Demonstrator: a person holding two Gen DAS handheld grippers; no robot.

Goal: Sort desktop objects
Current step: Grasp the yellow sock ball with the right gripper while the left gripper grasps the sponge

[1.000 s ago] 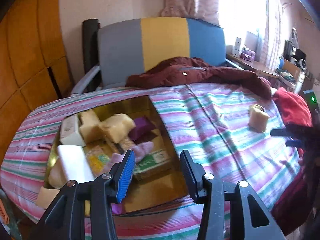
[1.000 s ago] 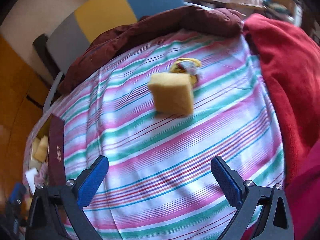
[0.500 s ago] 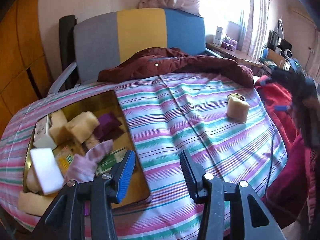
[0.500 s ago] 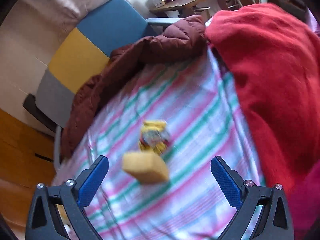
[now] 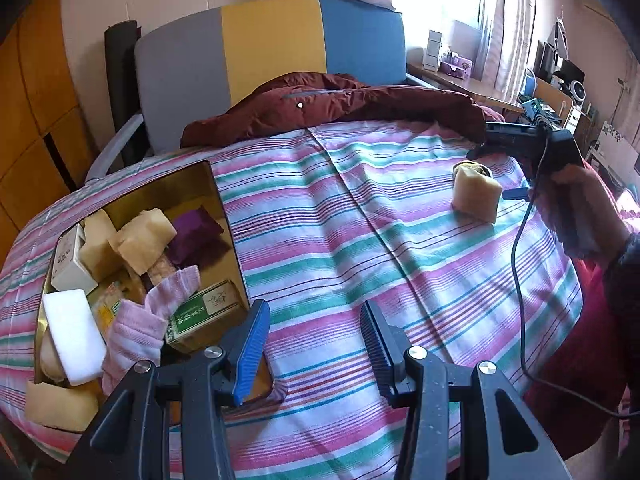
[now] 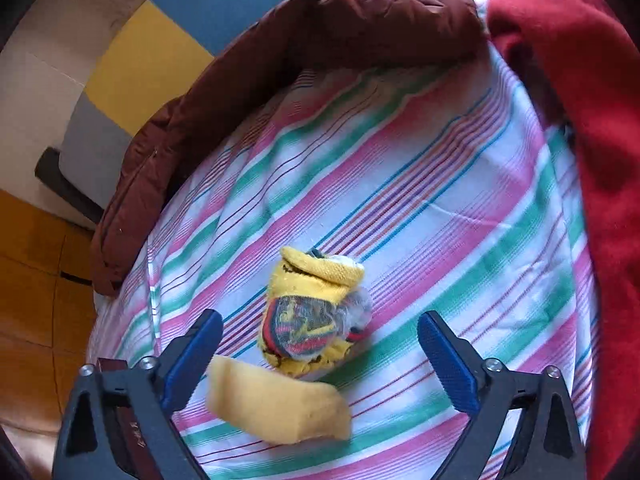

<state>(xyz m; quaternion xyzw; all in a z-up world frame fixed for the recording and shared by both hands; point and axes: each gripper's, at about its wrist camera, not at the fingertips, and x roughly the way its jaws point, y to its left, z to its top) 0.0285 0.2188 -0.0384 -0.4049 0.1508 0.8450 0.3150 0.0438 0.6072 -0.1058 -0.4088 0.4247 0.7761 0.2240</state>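
A rolled yellow sock [image 6: 316,312] with a printed patch lies on the striped bedsheet [image 6: 460,200]. A yellow sponge [image 6: 276,404] rests just in front of it. My right gripper [image 6: 320,320] hangs over the sock with its jaws wide and closing. The sock sits between its blue pads [image 6: 448,364], which do not touch it. In the left wrist view the same sponge [image 5: 476,196] stands at the far right, with a person's hand [image 5: 580,208] beside it. My left gripper [image 5: 314,312] is open and empty over the sheet, beside the gold box [image 5: 224,216].
The gold box holds several items: sponges [image 5: 140,240], a purple pouch [image 5: 196,232], a pink sock [image 5: 160,300], a green packet [image 5: 204,312], a white block [image 5: 74,332]. A maroon jacket [image 5: 340,100] lies along the back, a red blanket [image 6: 580,80] at the right.
My right gripper has swept across the sheet from the sponge to over the yellow sock, and its jaws have narrowed slightly. The left gripper has drifted right from above the box.
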